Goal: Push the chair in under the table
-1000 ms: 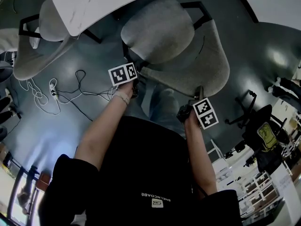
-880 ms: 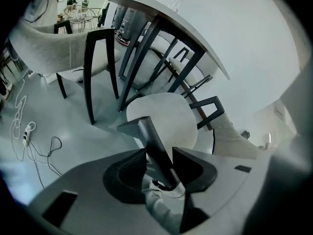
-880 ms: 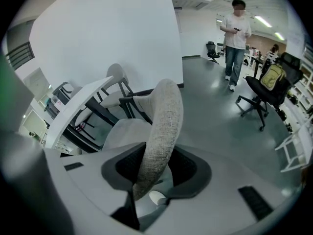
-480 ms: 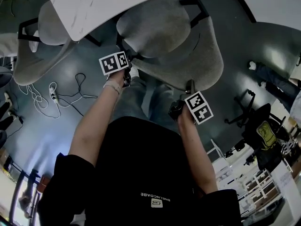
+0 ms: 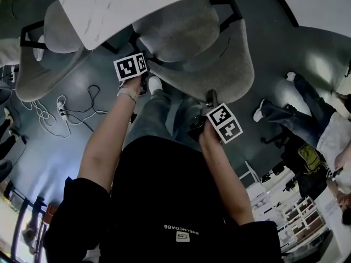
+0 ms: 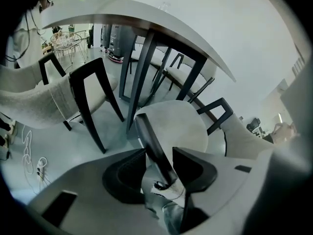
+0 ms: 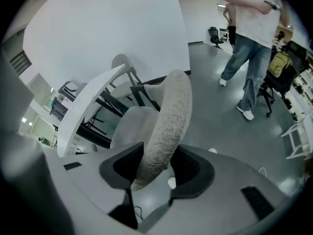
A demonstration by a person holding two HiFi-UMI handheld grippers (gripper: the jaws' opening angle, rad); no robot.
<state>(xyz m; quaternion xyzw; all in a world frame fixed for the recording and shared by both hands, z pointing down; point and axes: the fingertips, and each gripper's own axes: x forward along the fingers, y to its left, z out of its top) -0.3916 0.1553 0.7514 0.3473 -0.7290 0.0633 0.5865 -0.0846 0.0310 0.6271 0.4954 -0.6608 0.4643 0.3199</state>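
Note:
The grey upholstered chair (image 5: 184, 32) stands at the white table's (image 5: 120, 4) edge, its seat partly under the tabletop. My left gripper (image 5: 142, 80) is at the chair's left side. In the left gripper view it (image 6: 157, 153) is shut on a black bar of the chair's frame (image 6: 152, 143). My right gripper (image 5: 210, 99) is at the curved backrest (image 5: 233, 73). In the right gripper view its (image 7: 159, 156) jaws have just been opening; the backrest's fabric edge (image 7: 166, 126) fills the gap and touches both jaws.
A second grey chair (image 5: 38, 64) stands at the left of the table. Cables and a power strip (image 5: 60, 106) lie on the floor at the left. A person in jeans (image 5: 290, 116) stands at the right, by a black office chair (image 5: 304, 158).
Both grippers and the chair have moved up the picture toward the table, and the seat reaches further under the tabletop. A person has walked in from the right.

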